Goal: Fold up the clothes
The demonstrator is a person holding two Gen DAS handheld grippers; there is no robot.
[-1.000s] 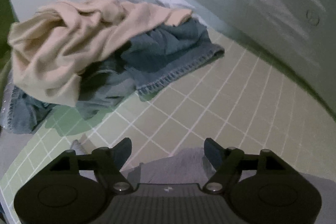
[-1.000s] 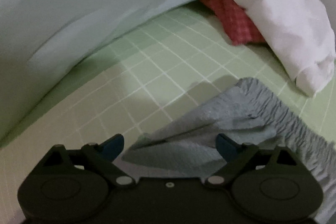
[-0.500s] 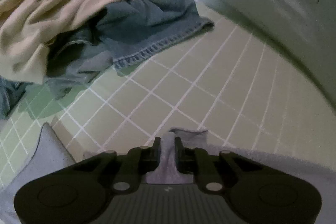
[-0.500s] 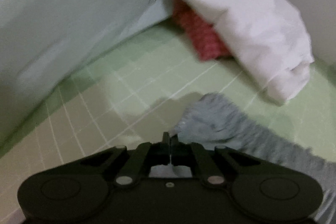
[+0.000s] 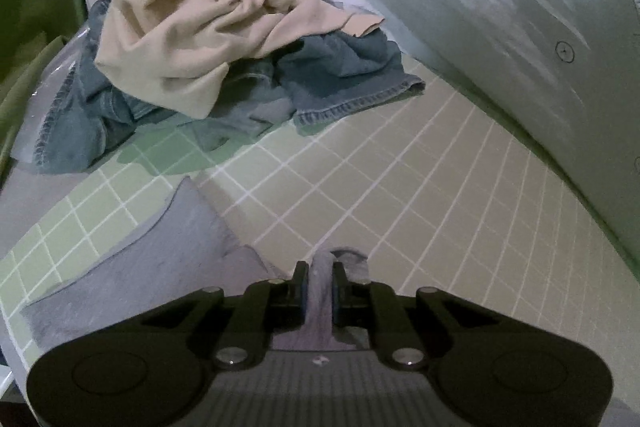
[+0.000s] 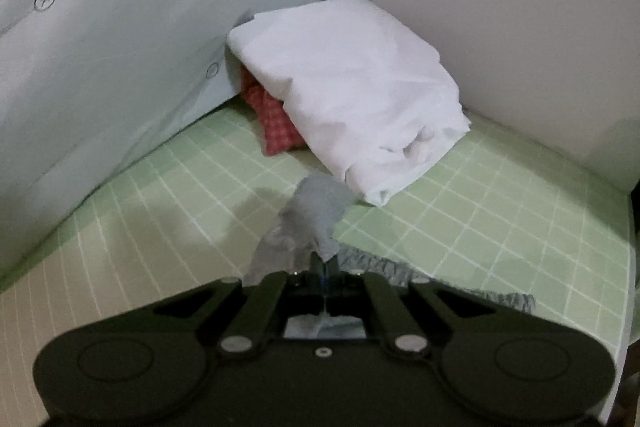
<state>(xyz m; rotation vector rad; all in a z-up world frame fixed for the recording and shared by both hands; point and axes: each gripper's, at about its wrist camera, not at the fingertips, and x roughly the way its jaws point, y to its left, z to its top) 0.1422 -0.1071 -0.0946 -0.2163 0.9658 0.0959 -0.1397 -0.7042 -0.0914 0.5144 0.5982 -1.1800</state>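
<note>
A grey garment [image 5: 160, 259] lies on the green grid mat [image 5: 440, 187]. My left gripper [image 5: 320, 283] is shut on a pinched fold of it, which stands up between the jaws. The rest of the cloth trails off to the lower left. In the right wrist view my right gripper [image 6: 323, 269] is shut on another corner of the grey garment [image 6: 308, 223], bunched up just beyond the fingertips. Its gathered, ribbed edge [image 6: 440, 283] runs off to the right along the mat.
A heap of a beige garment [image 5: 208, 27] on blue jeans [image 5: 340, 79] lies at the far left of the mat. A folded white cloth [image 6: 356, 95] over a red checked one [image 6: 276, 123] sits ahead of the right gripper. A pale printed sheet [image 6: 120, 47] hangs behind.
Both grippers went from open to shut on the grey garment, then lifted it. The left view swung so the clothes heap sits farther off; the right gripper moved toward the white cloth.
</note>
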